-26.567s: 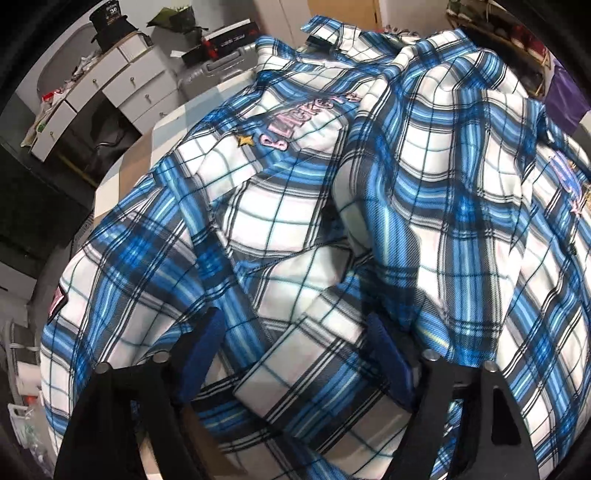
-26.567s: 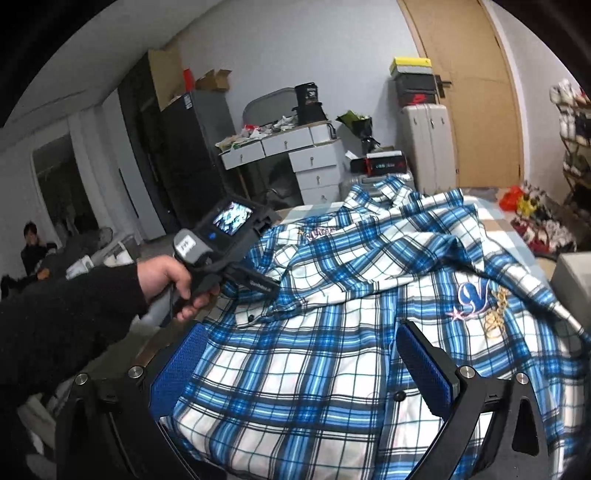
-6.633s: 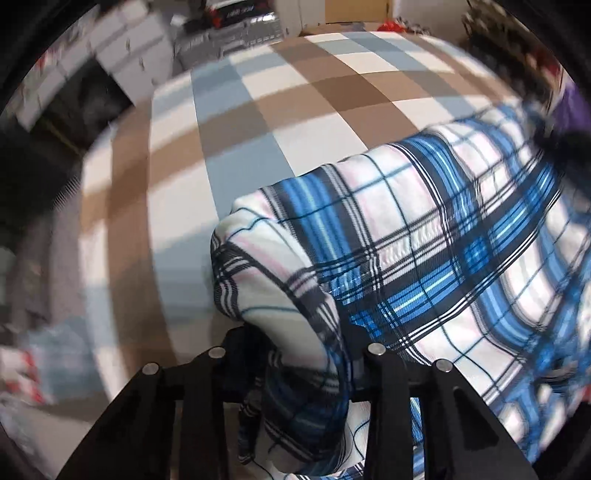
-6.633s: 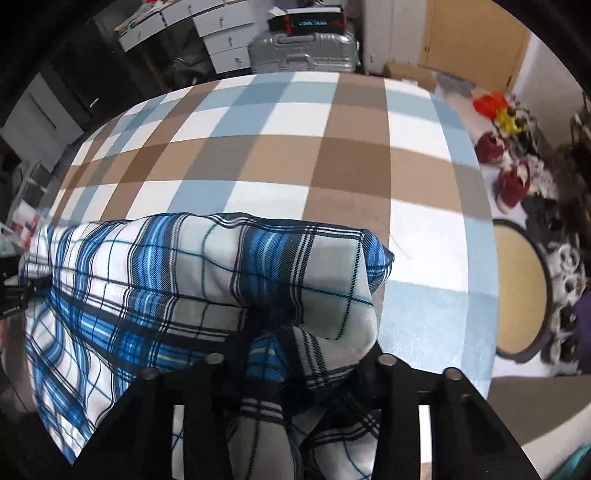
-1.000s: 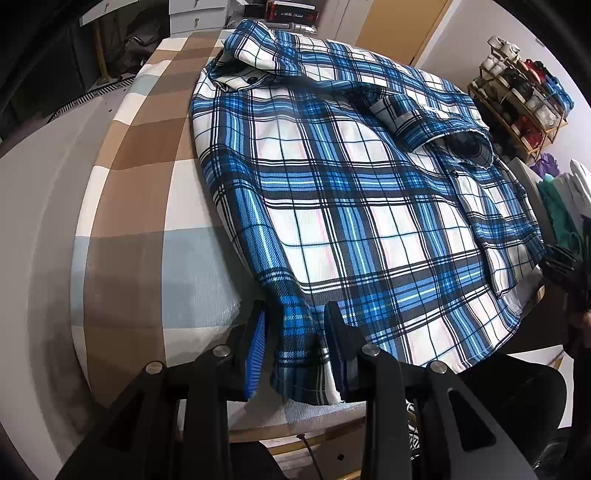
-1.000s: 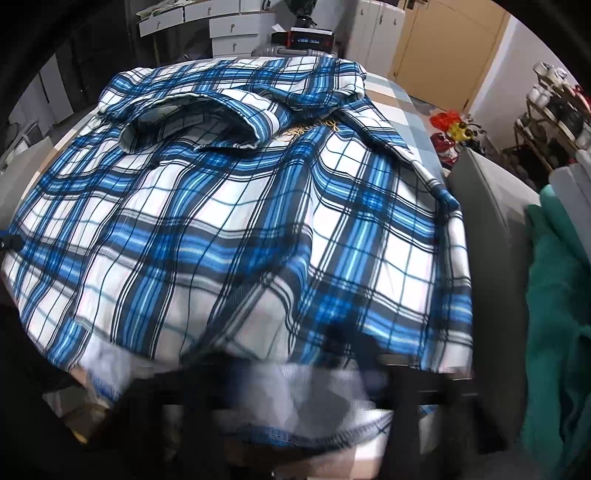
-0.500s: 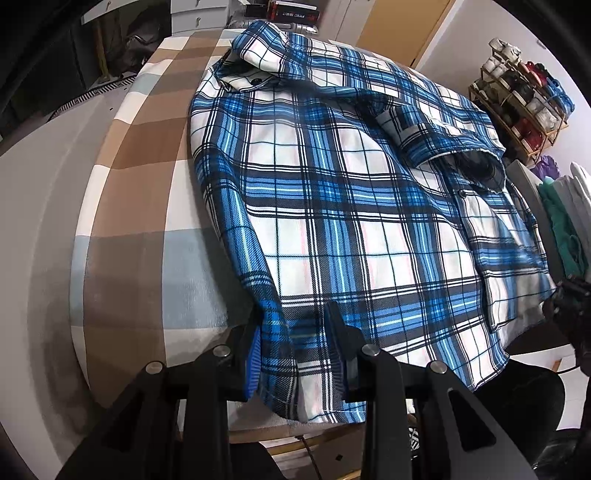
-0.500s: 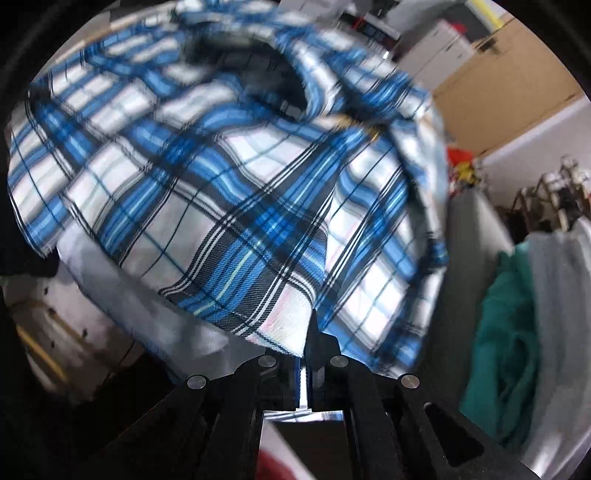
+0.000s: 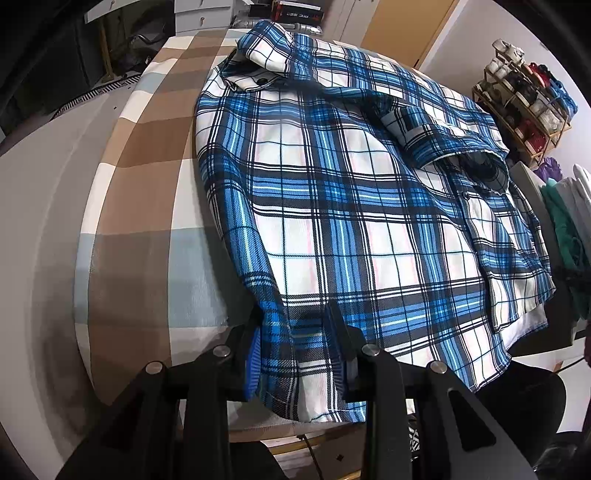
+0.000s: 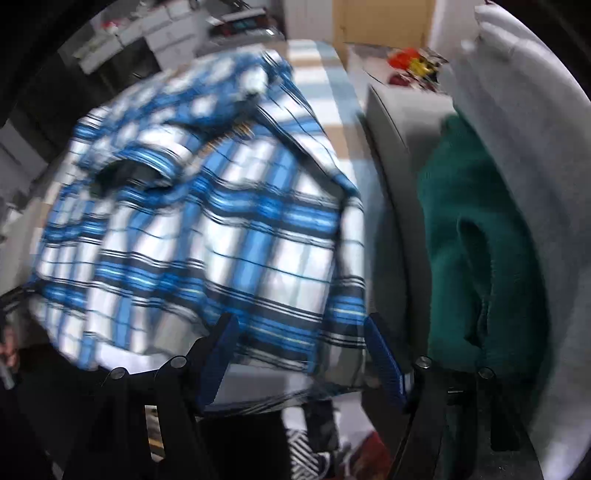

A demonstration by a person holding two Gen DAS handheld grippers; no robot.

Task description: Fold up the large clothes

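A blue, white and black plaid shirt (image 9: pixel 354 206) lies spread over the checked table cover (image 9: pixel 140 177), its near hem hanging off the front edge. My left gripper (image 9: pixel 295 347) is shut on the shirt's near left hem corner. In the blurred right wrist view the same shirt (image 10: pixel 207 229) fills the left half. My right gripper (image 10: pixel 301 350) hangs over the shirt's near right hem with its jaws opening; the blue pads stand wide apart and do not press the cloth.
A pile of green (image 10: pixel 476 236) and grey clothes (image 10: pixel 517 129) lies right of the table on a grey surface. A shoe rack (image 9: pixel 524 103) stands at the far right, white drawers and a suitcase (image 9: pixel 295 14) beyond the table.
My right gripper has let go of the shirt's right hem and swung right, jaws now wide apart. The shirt has settled flat. The left gripper keeps its hold, unmoved.
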